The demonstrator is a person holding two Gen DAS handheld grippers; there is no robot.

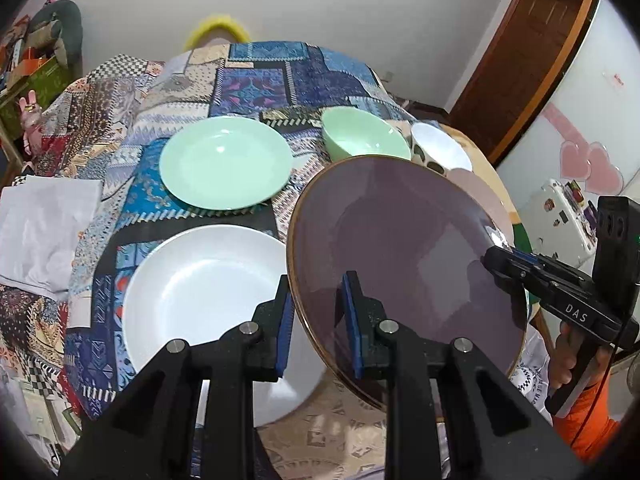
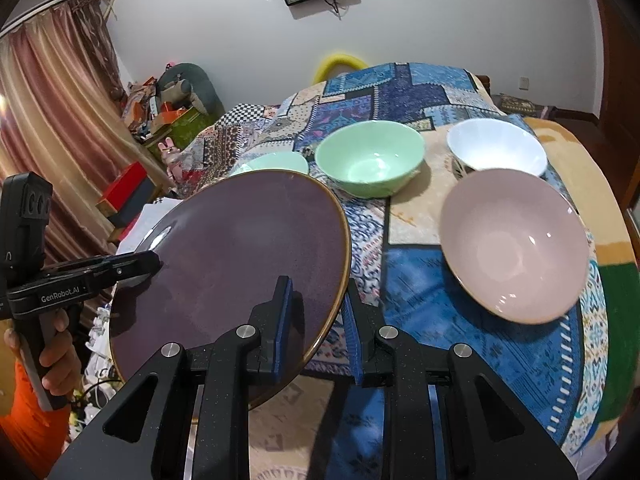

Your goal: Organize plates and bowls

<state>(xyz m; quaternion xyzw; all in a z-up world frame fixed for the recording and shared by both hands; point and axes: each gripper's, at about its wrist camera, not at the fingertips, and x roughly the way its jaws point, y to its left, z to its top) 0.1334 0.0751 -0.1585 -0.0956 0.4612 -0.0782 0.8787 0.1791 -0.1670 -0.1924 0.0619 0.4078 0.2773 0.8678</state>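
A large purple plate (image 1: 404,264) with a gold rim is held tilted above the table, also in the right wrist view (image 2: 236,264). My left gripper (image 1: 318,312) is shut on its left rim. My right gripper (image 2: 318,316) is shut on its right rim, and shows in the left wrist view (image 1: 496,262). A white plate (image 1: 200,292) lies under the left gripper, a mint plate (image 1: 226,162) behind it. A mint bowl (image 2: 370,160), a white bowl (image 2: 498,150) and a pink bowl (image 2: 512,240) stand to the right.
The table is covered with a patchwork cloth (image 1: 260,80). White paper (image 1: 44,224) lies at its left edge. A door (image 1: 520,52) and a fridge (image 1: 592,128) stand to the right. Clutter and curtains (image 2: 52,112) are at the left.
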